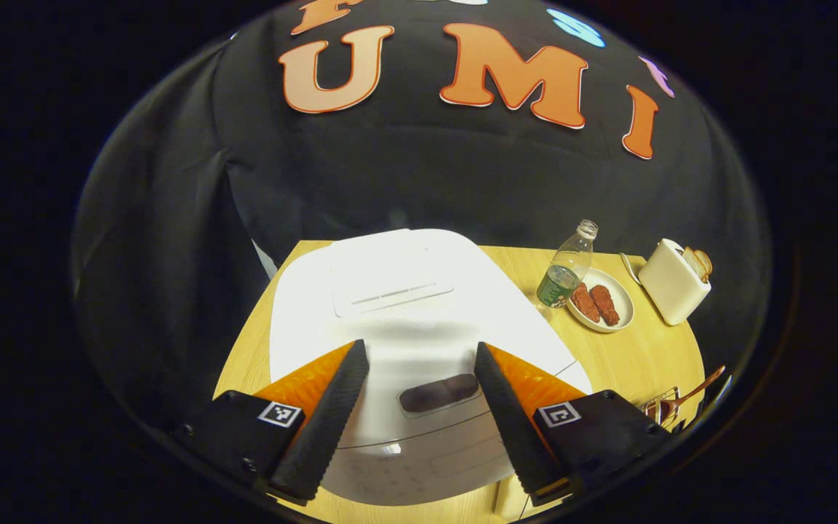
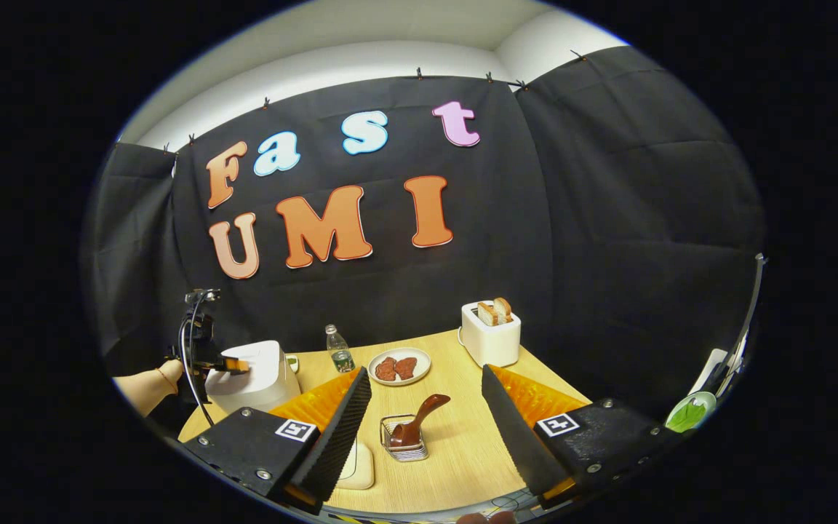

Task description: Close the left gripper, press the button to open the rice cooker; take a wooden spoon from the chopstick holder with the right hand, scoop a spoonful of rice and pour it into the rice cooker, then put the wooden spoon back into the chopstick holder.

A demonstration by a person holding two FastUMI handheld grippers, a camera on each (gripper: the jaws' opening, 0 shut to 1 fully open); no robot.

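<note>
white rice cooker (image 1: 419, 306) with a dark button (image 1: 439, 393), pale wood table (image 2: 463, 444), brown wooden spoon (image 2: 419, 422), white toaster (image 2: 490, 336), white plate (image 2: 398, 356) holding reddish-brown food.

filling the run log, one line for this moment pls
left gripper open over shut rice cooker | button unpressed | right gripper open | wooden spoon in holder

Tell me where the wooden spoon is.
In the right gripper view, the wooden spoon stands in the chopstick holder mid-table, between that gripper's open tongs, nearer than the plate.
</note>
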